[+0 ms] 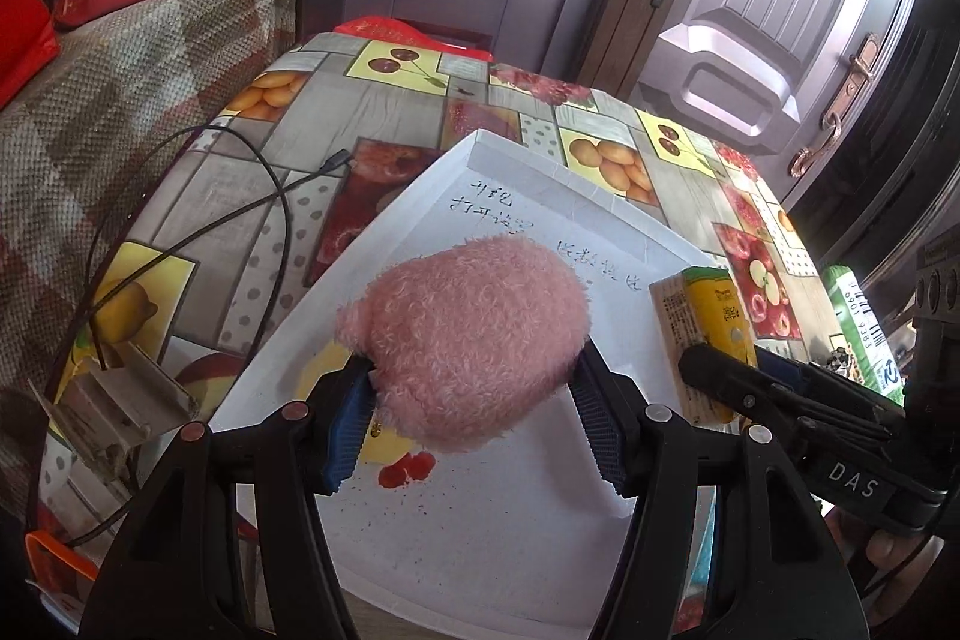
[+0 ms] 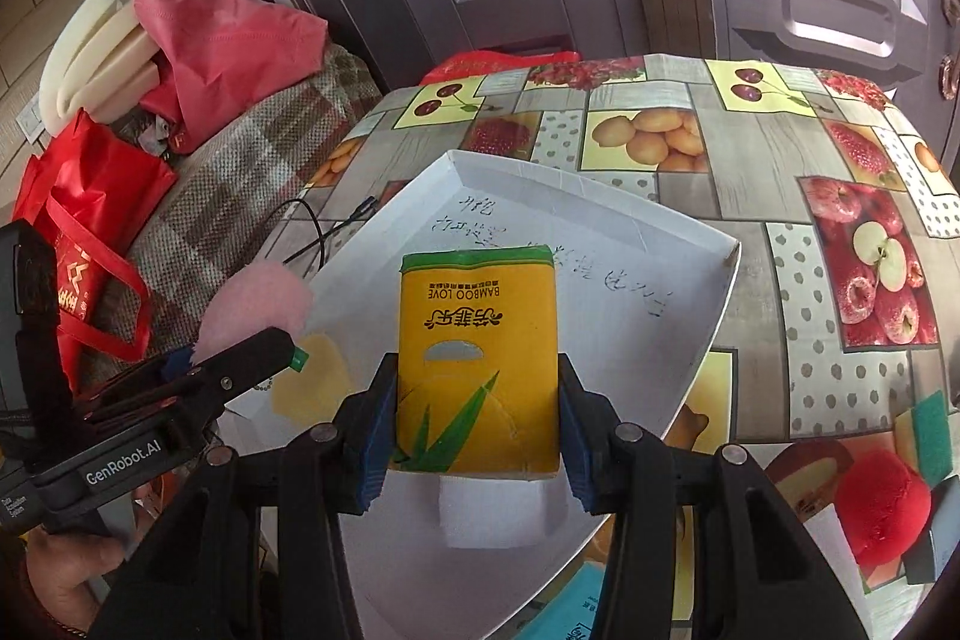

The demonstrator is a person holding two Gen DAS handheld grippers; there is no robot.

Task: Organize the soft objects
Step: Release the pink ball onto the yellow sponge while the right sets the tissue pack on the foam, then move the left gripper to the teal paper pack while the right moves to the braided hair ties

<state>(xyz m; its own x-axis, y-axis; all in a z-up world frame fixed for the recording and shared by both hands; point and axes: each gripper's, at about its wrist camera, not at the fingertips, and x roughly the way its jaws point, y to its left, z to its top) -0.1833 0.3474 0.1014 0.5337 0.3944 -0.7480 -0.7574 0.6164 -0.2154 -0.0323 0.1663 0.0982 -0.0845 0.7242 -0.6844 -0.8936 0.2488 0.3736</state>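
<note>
My left gripper [image 1: 474,400] is shut on a fluffy pink plush [image 1: 474,334], held just above the white cardboard tray [image 1: 498,520]. My right gripper [image 2: 477,418] is shut on a yellow tissue pack [image 2: 477,358] with a green top edge, also over the tray [image 2: 654,340]. The tissue pack [image 1: 705,316] shows at the right of the left wrist view, with the right gripper's finger across it. The plush [image 2: 258,304] and the left gripper [image 2: 240,370] appear at the left of the right wrist view. Handwriting covers the tray's floor.
The tray lies on a table with a fruit-print cloth [image 2: 780,148]. A black cable [image 1: 198,226] and a small grey box [image 1: 114,400] lie left of the tray. A red ball [image 2: 882,508] and a green sponge [image 2: 930,430] sit at the table's right. Red bags [image 2: 90,244] rest on a checked sofa.
</note>
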